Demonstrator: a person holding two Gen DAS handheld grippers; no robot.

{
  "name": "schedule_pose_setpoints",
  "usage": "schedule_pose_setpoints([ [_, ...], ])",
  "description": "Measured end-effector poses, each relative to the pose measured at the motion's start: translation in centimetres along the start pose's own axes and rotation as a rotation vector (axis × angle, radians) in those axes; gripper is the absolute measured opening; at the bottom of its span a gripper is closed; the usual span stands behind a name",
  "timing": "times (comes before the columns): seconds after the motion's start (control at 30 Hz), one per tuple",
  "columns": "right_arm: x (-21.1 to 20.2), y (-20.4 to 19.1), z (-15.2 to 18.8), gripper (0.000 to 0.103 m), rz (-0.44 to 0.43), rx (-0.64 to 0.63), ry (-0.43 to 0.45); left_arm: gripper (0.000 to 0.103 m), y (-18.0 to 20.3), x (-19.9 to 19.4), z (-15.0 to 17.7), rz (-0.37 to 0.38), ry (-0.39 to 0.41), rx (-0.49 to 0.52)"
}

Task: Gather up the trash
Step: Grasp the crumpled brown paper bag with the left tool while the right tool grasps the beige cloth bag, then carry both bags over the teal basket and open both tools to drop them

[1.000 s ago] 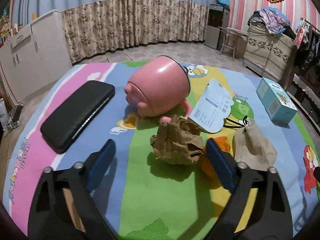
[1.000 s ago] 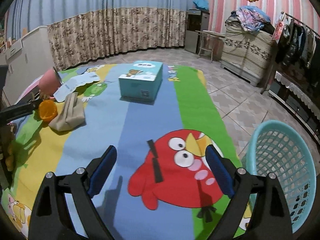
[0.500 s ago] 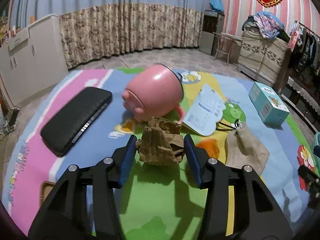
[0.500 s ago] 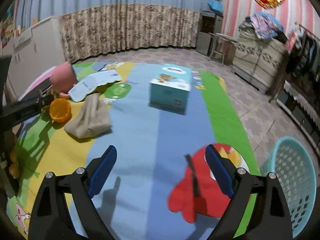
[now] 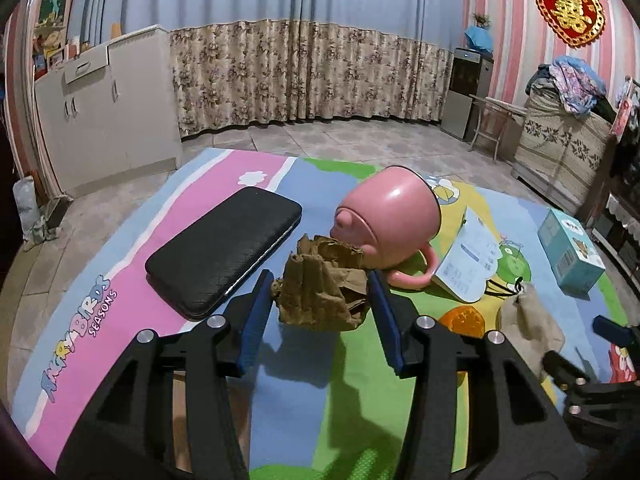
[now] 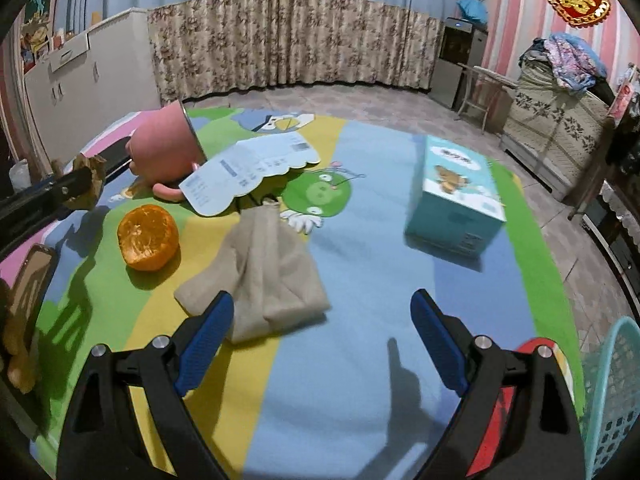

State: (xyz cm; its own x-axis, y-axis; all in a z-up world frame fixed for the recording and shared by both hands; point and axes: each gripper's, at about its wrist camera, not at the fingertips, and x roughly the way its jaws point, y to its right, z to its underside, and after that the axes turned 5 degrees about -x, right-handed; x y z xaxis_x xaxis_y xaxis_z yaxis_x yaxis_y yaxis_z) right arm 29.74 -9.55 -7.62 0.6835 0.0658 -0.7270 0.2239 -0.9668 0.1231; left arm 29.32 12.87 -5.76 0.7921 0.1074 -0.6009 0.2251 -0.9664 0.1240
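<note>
Crumpled brown paper wad [image 5: 322, 294]: we've got it off the colourful cartoon play mat [image 5: 296, 392], beside the tipped pink mug [image 5: 390, 224]
Left gripper [image 5: 320, 318]: half closed, blue pads pinching the wad
Right gripper [image 6: 320, 344]: spread wide, holding nothing, over the beige cloth pouch [image 6: 260, 276]

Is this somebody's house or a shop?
Most likely a room in somebody's home. There is a cartoon play mat on a tiled floor, long curtains across the back wall, and clothes piled on a cabinet by the striped wall.
</note>
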Motion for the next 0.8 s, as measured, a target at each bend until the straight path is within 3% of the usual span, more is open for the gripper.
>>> schedule_pose_setpoints([
  [0.1,1.0,-0.3,-0.3,0.086,-0.013,0.008,-0.012,0.047,-0.4,0.2,0.0,0.006,-0.013,-0.016],
  [0.2,1.6,-0.6,-0.4,0.067,-0.073,0.023,-0.023,0.047,-0.6,0.6,-0.1,0.018,-0.029,-0.035],
  [0.27,1.7,-0.7,-0.4,0.047,-0.124,0.015,-0.027,0.047,-0.7,0.8,-0.1,0.024,-0.035,-0.044],
  [0.33,1.4,-0.9,-0.3,0.042,-0.128,0.007,-0.017,0.047,-0.7,0.8,-0.1,0.022,-0.035,-0.042],
  [0.43,0.8,-0.6,-0.1,0.027,-0.148,0.016,0.002,0.047,-0.7,0.8,0.1,0.020,-0.029,-0.033],
  [0.57,-0.8,0.9,0.2,0.018,-0.133,0.041,0.033,0.047,-0.2,0.6,0.2,0.006,-0.009,-0.007],
  [0.8,-5.0,5.8,1.9,0.017,-0.097,0.108,0.075,0.047,0.9,-0.9,0.5,0.028,0.011,0.029],
])
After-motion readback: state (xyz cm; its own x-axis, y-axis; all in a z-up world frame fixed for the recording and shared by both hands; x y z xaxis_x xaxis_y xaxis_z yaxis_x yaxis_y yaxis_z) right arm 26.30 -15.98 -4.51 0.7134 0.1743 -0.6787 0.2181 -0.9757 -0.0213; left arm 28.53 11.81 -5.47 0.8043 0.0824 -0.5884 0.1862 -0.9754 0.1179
